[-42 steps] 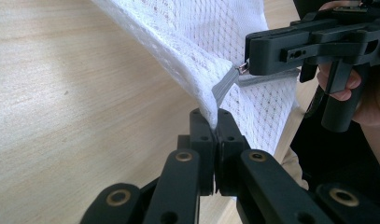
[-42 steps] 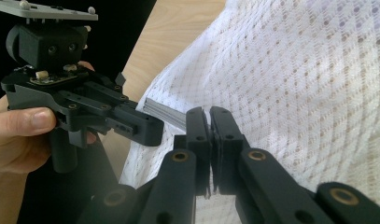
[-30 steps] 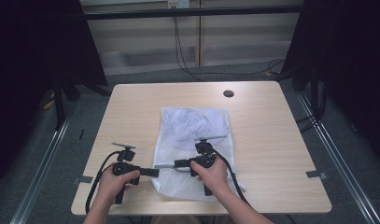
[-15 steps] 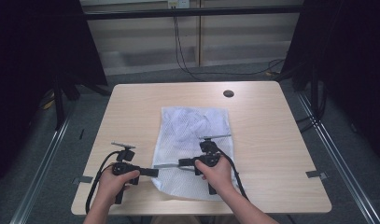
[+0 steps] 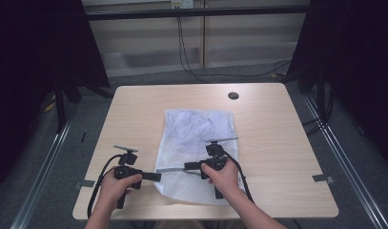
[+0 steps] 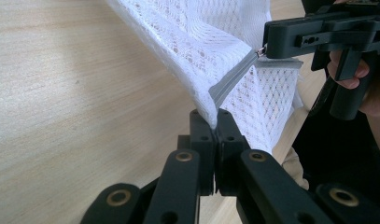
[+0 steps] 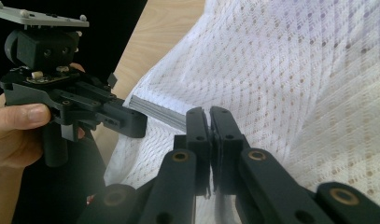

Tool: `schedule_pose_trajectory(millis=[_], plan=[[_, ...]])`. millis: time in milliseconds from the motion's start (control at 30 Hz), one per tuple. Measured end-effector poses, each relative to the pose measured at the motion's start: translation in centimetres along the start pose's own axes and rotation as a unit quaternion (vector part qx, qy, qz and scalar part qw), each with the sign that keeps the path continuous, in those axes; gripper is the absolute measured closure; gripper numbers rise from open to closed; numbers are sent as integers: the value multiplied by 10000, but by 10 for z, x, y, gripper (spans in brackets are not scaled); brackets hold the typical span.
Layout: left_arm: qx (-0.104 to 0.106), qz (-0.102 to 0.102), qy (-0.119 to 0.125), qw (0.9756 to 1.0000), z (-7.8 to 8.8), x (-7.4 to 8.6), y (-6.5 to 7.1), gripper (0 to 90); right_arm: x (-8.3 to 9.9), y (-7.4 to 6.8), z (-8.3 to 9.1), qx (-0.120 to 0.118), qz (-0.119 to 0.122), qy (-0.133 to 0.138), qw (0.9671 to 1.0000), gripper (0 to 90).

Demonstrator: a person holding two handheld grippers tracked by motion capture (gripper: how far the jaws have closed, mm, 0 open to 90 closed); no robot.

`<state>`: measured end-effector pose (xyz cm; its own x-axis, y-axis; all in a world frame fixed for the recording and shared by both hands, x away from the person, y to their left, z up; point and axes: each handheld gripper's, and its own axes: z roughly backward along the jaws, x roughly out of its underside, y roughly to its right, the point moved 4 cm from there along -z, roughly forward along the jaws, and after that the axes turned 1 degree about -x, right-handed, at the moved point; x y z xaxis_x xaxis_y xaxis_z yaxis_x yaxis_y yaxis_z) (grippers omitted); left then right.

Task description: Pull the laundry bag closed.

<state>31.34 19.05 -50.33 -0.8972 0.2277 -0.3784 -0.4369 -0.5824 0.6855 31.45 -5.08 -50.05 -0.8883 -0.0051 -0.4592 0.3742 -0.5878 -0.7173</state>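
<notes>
On worktop, lower centre of frame: white mesh laundry bag (image 5: 194, 148) with grey zipper band (image 6: 229, 81), worked by two hand-held grippers.

Bag lies flat on the pale wood worktop (image 5: 277, 133), its near left edge lifted. Left gripper (image 6: 214, 122), lower left, jaws pressed together on the bag's edge at the zipper end. Right gripper (image 7: 209, 119), lower centre over the bag, jaws pinching the zipper pull. Dark round grommet (image 5: 233, 95) at upper right.

Pale wooden table (image 5: 134, 109) with a dark round hole (image 5: 233, 95) near its far edge, cables (image 5: 184, 52) beyond.
</notes>
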Motion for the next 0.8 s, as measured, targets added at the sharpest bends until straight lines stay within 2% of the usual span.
schedule_pose_trajectory(millis=[67, 100, 167, 200, 433, 500, 533, 633, 667, 767, 800], plan=[[22, 47, 2, 10000, 0, 0, 1, 886, 0, 0, 0, -24, -5, -9, 10000, 873], [1, -85, -42, 10000, 1, 0, -1, 886, 0, 0, 0, -23, -8, -14, 10000, 873], [42, 17, -18, 10000, 0, 0, 1, 886, 0, 1, 1, -22, -10, -12, 10000, 872], [34, -102, -72, 9999, 1, 0, 0, 886, 0, 1, 1, -22, -10, -12, 10000, 872], [60, -66, -72, 9999, 0, 0, 1, 887, 0, 1, 2, -36, -15, -25, 10000, 872], [-23, -97, -61, 9999, 1, -1, -1, 887, 1, 1, 2, -38, -34, -27, 10000, 872], [-30, -79, -86, 9999, 2, 0, -1, 887, 1, 1, 2, 22, -13, -36, 10000, 872], [68, 12, 43, 10000, 3, 0, -2, 887, 1, 5, 5, 43, -27, -24, 10000, 872], [52, -52, 5, 10000, 3, 0, -2, 887, 1, 5, 6, -9, -62, -15, 10000, 872], [36, -72, -32, 10000, 3, 0, -2, 887, 1, 5, 7, -10, -74, -19, 10000, 872], [40, 27, 22, 10000, 2, 0, -1, 887, 0, 5, 7, -26, -66, -13, 10000, 872]])
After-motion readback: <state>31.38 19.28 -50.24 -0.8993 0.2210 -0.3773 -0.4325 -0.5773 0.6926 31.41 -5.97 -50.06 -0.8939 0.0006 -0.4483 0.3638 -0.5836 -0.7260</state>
